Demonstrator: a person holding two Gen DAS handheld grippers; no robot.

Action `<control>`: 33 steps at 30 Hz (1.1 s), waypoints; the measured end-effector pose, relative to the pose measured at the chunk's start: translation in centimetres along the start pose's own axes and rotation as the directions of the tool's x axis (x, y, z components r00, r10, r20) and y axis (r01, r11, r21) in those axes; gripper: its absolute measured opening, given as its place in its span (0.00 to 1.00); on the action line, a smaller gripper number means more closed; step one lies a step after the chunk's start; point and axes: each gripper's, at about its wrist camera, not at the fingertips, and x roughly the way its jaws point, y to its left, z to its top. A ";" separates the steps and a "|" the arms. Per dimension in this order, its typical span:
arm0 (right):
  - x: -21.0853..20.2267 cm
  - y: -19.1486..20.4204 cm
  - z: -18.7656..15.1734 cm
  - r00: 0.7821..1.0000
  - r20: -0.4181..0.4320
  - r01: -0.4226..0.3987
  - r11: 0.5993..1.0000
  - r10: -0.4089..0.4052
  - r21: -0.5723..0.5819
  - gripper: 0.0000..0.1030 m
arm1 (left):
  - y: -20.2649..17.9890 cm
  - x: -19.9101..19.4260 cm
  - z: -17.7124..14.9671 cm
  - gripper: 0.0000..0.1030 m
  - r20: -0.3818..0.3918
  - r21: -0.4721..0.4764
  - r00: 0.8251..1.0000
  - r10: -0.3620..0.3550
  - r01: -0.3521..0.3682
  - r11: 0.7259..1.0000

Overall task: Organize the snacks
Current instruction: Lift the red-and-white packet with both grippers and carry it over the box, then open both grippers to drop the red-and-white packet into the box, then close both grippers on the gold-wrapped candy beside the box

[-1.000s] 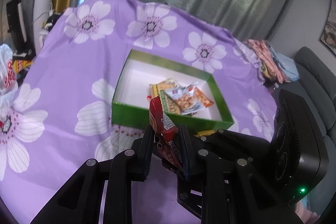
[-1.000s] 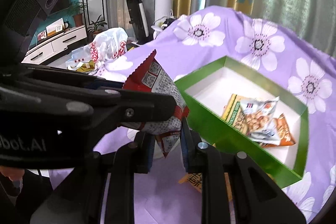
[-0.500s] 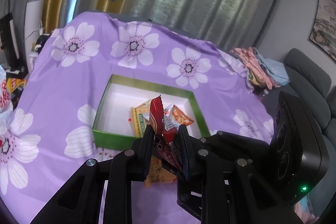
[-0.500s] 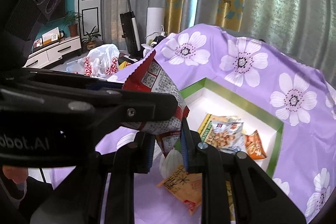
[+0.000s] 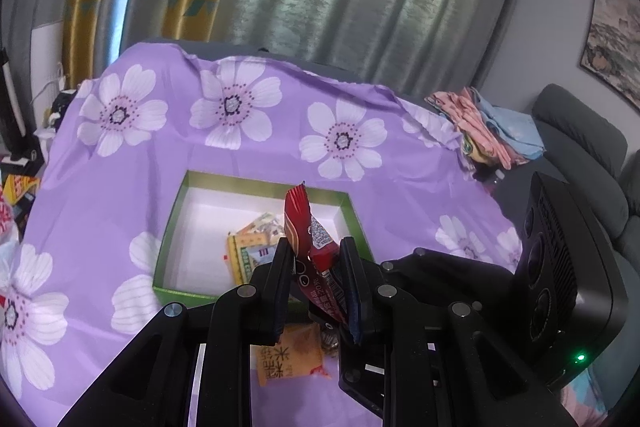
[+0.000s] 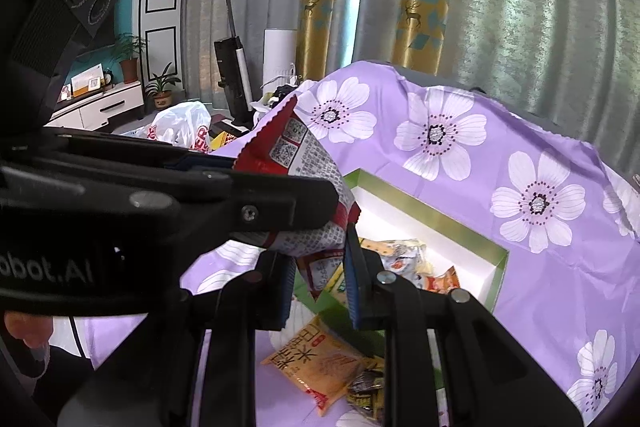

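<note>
While both our grippers, left (image 5: 314, 269) and right (image 6: 320, 267), pinch one crinkly red snack packet (image 5: 310, 247) above the purple floral cloth (image 5: 160, 163), the green box (image 5: 172, 211) lies at twelve o'clock.

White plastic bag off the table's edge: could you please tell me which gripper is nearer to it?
Left. The left gripper lies between the white plastic bag and the right gripper, which holds the same red packet from the side farther from the bag.
</note>
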 end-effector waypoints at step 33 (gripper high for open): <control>-1.1 -9.9 -6.7 0.995 -0.103 0.035 0.955 -0.004 0.293 0.66 | 4.1 7.1 -1.7 0.74 -0.146 -0.145 0.984 0.103 -0.125 0.982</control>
